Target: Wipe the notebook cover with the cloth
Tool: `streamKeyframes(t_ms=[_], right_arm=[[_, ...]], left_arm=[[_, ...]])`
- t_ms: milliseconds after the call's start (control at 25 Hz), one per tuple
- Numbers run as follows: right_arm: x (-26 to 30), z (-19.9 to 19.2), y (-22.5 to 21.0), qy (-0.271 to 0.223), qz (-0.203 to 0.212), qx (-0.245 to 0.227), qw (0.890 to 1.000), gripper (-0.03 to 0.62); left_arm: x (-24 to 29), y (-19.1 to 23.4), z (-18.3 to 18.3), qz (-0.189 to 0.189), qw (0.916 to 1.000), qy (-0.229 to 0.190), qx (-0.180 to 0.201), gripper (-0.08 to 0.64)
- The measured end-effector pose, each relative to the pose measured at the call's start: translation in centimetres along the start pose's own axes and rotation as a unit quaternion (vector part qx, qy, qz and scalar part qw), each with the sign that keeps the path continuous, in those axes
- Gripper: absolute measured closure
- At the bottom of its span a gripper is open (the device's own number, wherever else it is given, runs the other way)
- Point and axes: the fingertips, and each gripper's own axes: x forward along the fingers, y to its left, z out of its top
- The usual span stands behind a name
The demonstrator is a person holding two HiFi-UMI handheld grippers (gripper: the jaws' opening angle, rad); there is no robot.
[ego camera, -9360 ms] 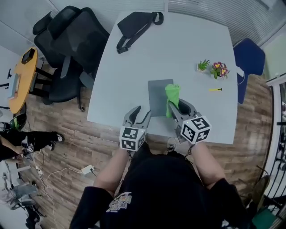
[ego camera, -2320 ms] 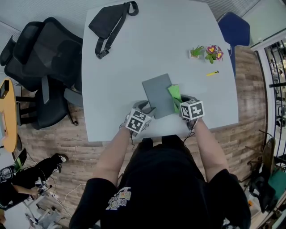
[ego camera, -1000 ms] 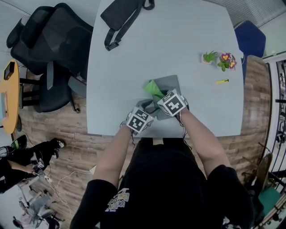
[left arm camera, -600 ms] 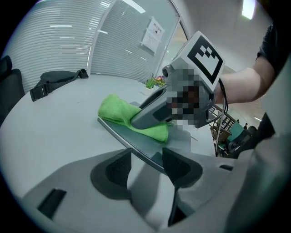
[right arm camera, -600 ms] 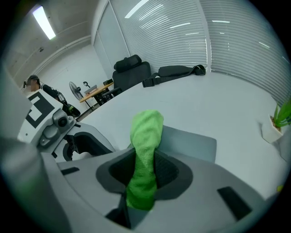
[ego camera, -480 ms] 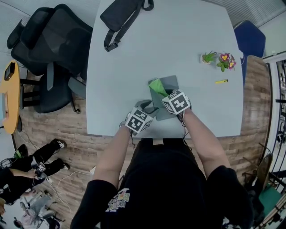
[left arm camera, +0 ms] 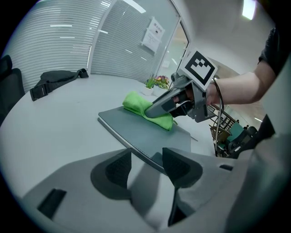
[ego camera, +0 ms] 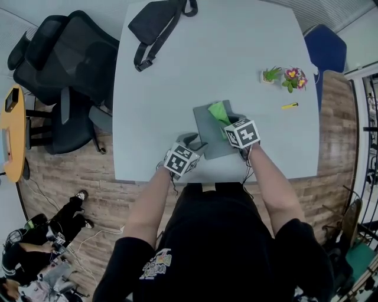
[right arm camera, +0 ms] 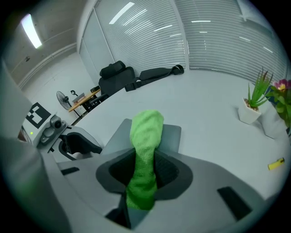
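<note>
Right gripper (right arm camera: 144, 166) is clamped on the cloth (right arm camera: 146, 132); left gripper (left arm camera: 147, 166) has its jaws apart at the notebook (left arm camera: 136, 132) corner. Nothing's really pinning it, so a hard swipe might skate it away.

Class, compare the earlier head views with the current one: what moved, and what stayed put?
The right gripper, shut on the green cloth, swept it across the notebook from left to right in the last second. The left gripper, earlier at the table edge, moved to the notebook's near corner and stays there, jaws apart. Bag, potted plants and yellow pen stayed.
</note>
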Motion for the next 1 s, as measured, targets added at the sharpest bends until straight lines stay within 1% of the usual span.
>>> streamKeyframes(t_ms=[320, 600, 720, 800, 880, 1000], right_arm=[[-1.0, -0.7, -1.9, -0.014, -0.022, 0.035, 0.999, 0.482], [-2.6, -2.2, -4.6, -0.021, -0.053, 0.093, 0.994, 0.481], [-3.1, -2.9, -5.7, -0.007, -0.080, 0.090, 0.993, 0.482], [-3.4, -3.1, -6.1, -0.006, -0.092, 0.084, 0.992, 0.482], [-3.7, -2.5, -5.9, -0.021, -0.093, 0.078, 0.992, 0.482], [-3.5, -0.8, -4.9, -0.040, -0.084, 0.056, 0.994, 0.482]], left_arm=[[0.1, 0.1, 0.1, 0.000, 1.0000, 0.000, -0.002, 0.357], [0.0, 0.1, 0.1, 0.000, 1.0000, 0.001, -0.003, 0.357], [0.0, 0.1, 0.0, 0.000, 1.0000, 0.002, -0.003, 0.357], [0.0, 0.1, 0.0, 0.000, 1.0000, 0.001, -0.004, 0.357], [0.0, 0.1, 0.0, 0.000, 1.0000, 0.001, -0.004, 0.357], [0.0, 0.1, 0.1, 0.000, 1.0000, 0.001, -0.004, 0.357]])
